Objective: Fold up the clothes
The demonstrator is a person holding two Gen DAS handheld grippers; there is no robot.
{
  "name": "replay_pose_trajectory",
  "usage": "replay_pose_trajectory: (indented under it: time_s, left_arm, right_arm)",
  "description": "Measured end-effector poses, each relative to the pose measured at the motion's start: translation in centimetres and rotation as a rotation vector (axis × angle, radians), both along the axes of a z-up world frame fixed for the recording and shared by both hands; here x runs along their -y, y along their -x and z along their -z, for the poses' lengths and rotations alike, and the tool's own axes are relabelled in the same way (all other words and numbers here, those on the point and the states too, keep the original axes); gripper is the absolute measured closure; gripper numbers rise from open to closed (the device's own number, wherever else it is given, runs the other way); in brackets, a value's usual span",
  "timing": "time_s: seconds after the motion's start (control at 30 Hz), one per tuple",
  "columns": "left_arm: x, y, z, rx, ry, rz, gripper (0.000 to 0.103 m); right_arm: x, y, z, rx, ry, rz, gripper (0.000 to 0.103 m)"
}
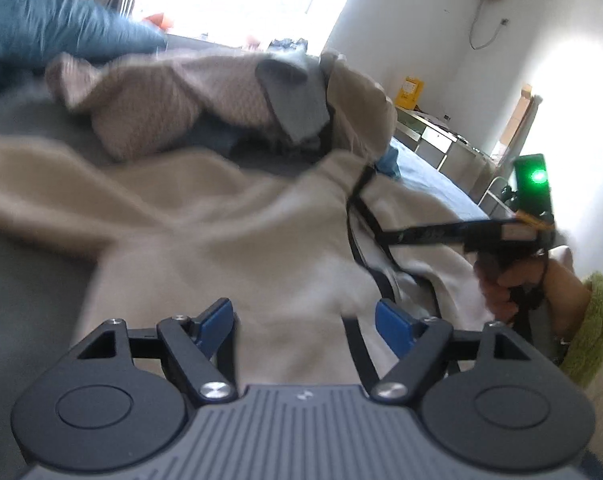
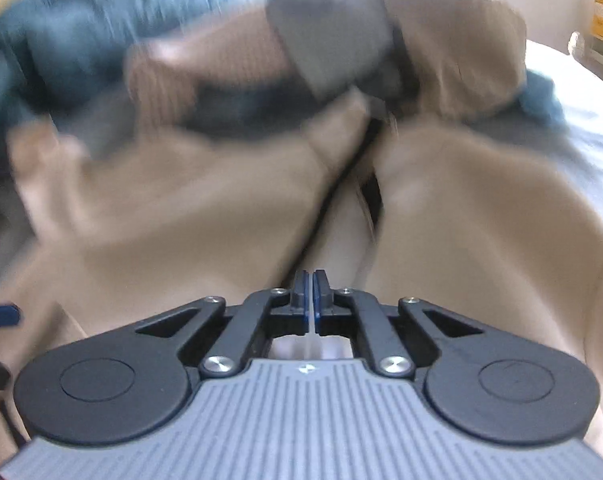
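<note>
Right wrist view: your right gripper (image 2: 312,288) is pinched on a thin edge of the beige garment (image 2: 181,208) spread on the bed; left gripper (image 1: 307,316) gapes, empty. Next, grab another edge to fold.

Left tool (image 1: 305,320) open above beige garment (image 1: 221,232).
</note>
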State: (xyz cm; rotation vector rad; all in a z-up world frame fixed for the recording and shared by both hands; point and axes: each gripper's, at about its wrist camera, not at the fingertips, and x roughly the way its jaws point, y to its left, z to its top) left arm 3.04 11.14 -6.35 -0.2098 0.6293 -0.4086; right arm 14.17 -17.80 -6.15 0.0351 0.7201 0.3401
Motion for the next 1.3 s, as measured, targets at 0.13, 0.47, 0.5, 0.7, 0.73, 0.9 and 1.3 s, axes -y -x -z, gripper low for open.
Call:
replay_pose_trajectory:
  time_s: [0.13,0.47,0.5,0.7,0.73,0.9,1.3]
  left_arm:
    - [0.1,-4.6,-1.4,0.036,-0.077,-0.052,0.023]
    - [4.4,-18.4,2.3,0.011,-0.434,-0.14,0.025]
    - [4.3,-19.3,3.0,-0.007,-0.455,-0.167,0.026]
    - [1.1,-21.3,4.9,-0.099,-0.357,-0.286,0.025]
    - [0.6,-21.4,5.0,-0.105,-0.33,-0.298,0.025]
    - [-0.1,-21.8,5.6,-0.096,-0.313,-0.332,0.022]
    - [-0.5,-23.4,6.2,-0.098,-0.311,-0.392,0.018]
  right_arm:
    - [1.1,-3.4,-2.6,0.085,-0.161,0.079,0.048]
    - [1.5,-7.4,0.4,-0.106,-0.275,0.09,0.103]
    - [2.0,-7.0,0.6,-0.113,-0.259,0.116,0.103]
    - [4.8,-6.4,2.5,-0.125,-0.291,0.18,0.102]
    - [5.2,-6.5,2.4,-0.108,-0.359,0.157,0.1]
    - [5.8,-6.7,1.2,0.029,-0.458,0.062,0.043]
    - [2.8,-9.3,1.8,-0.102,-0.357,0.092,0.091]
